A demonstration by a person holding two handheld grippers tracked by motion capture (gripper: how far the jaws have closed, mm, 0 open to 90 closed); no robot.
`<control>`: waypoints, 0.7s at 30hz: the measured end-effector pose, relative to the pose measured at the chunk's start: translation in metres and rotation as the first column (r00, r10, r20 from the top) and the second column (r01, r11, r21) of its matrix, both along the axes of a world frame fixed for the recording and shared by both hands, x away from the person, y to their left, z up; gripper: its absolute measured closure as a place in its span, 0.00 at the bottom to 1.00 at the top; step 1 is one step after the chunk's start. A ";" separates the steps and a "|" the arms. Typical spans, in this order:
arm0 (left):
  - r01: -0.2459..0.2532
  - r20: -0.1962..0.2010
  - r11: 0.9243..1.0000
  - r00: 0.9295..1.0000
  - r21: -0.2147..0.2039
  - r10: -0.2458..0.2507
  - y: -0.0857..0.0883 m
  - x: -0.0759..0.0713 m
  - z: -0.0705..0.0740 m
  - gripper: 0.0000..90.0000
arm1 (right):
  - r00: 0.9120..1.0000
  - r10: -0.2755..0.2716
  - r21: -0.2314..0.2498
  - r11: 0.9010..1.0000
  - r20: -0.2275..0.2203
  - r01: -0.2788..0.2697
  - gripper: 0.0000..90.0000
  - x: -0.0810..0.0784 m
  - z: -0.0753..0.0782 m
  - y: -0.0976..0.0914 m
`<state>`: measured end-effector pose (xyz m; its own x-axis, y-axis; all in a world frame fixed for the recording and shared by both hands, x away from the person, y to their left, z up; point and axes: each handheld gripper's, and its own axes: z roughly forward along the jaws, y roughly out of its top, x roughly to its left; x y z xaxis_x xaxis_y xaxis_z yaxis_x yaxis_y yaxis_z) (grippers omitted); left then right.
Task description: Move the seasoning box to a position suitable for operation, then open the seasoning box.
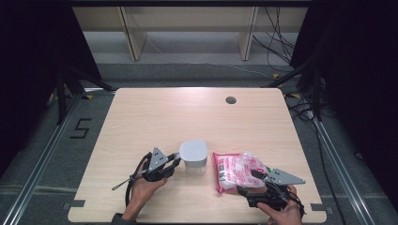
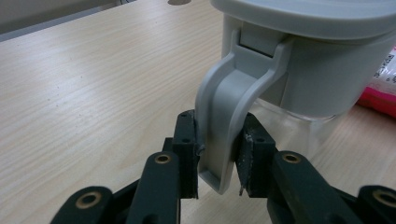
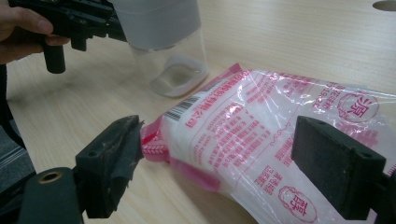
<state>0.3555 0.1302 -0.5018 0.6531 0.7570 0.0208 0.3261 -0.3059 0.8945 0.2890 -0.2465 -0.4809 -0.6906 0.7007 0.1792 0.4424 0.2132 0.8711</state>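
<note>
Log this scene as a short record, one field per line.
surface: wooden table
container: clear jar with grey lid
lid latch: flipped out, pinched by left gripper
bag: pink and clear packet, lying flat beside the jar
right gripper: jaws open astride the packet's end

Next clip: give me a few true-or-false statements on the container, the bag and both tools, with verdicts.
1. The left tool grips the container's grey latch. True.
2. The container lies on its side. False: it stands upright with its grey lid on top.
3. The right tool has its jaws open on either side of the pink bag. True.
4. The bag rests on top of the container. False: it lies on the table beside it.
</note>
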 end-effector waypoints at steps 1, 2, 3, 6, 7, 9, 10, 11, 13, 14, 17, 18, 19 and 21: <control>0.004 -0.003 1.000 1.000 0.001 -0.004 0.000 0.000 0.000 0.79 | 1.000 0.001 -0.002 1.000 -0.006 -0.001 0.19 0.000 -0.001 0.000; 0.000 0.003 1.000 1.000 -0.003 0.000 0.000 -0.001 0.000 0.79 | 1.000 -0.009 -0.011 1.000 0.001 0.009 0.19 0.001 -0.001 0.000; 0.003 0.003 1.000 1.000 0.002 -0.003 0.000 -0.003 0.000 0.79 | 1.000 -0.012 0.007 1.000 -0.025 0.012 0.19 -0.001 -0.001 0.000; 0.008 0.008 1.000 1.000 0.001 -0.008 0.001 -0.006 -0.001 0.79 | 1.000 -0.003 -0.003 1.000 0.010 0.003 0.19 0.001 -0.001 -0.002; 0.014 0.008 1.000 1.000 0.001 -0.014 0.002 -0.006 -0.001 0.79 | 1.000 -0.008 0.000 1.000 0.005 0.008 0.19 0.002 -0.001 -0.001; 0.008 0.006 1.000 1.000 -0.007 -0.008 0.001 -0.007 -0.001 0.79 | 1.000 -0.005 -0.001 1.000 -0.017 0.005 0.19 0.000 0.000 -0.001; 0.012 0.009 1.000 1.000 0.000 -0.012 0.001 -0.006 -0.001 0.79 | 1.000 0.003 0.007 1.000 0.001 -0.003 0.19 0.001 -0.001 -0.001; 0.015 0.015 1.000 1.000 0.007 -0.015 0.000 -0.007 -0.001 0.79 | 1.000 0.002 -0.020 1.000 -0.006 -0.003 0.19 0.001 -0.001 -0.001; 0.023 0.018 1.000 1.000 -0.003 -0.023 -0.001 -0.006 -0.002 0.79 | 1.000 0.002 -0.021 1.000 -0.006 -0.002 0.19 0.001 -0.001 -0.001; 0.027 0.018 1.000 0.999 0.000 -0.027 -0.001 -0.005 -0.002 0.79 | 1.000 0.001 -0.021 1.000 -0.007 -0.001 0.19 0.001 -0.001 -0.001; 0.029 0.020 1.000 0.999 -0.006 -0.029 -0.001 -0.004 -0.003 0.79 | 1.000 0.004 -0.016 1.000 -0.008 -0.004 0.19 0.000 0.000 -0.001; 0.026 0.022 1.000 0.999 -0.009 -0.026 -0.002 -0.004 -0.003 0.79 | 1.000 -0.006 -0.010 1.000 -0.026 0.006 0.19 0.000 -0.001 0.001; 0.032 0.022 0.999 0.999 -0.015 -0.032 -0.002 -0.003 -0.003 0.79 | 1.000 -0.001 -0.007 1.000 -0.024 0.001 0.19 0.000 -0.001 0.000; 0.028 0.024 1.000 0.999 -0.007 -0.027 -0.002 -0.002 -0.003 0.79 | 1.000 0.014 -0.006 1.000 -0.006 -0.014 0.19 0.000 0.000 -0.001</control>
<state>0.3538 0.1278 -0.5050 0.6730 0.7390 0.0313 0.2960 -0.3078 0.9042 0.2894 -0.2472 -0.4805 -0.6993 0.6921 0.1791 0.4445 0.2247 0.8672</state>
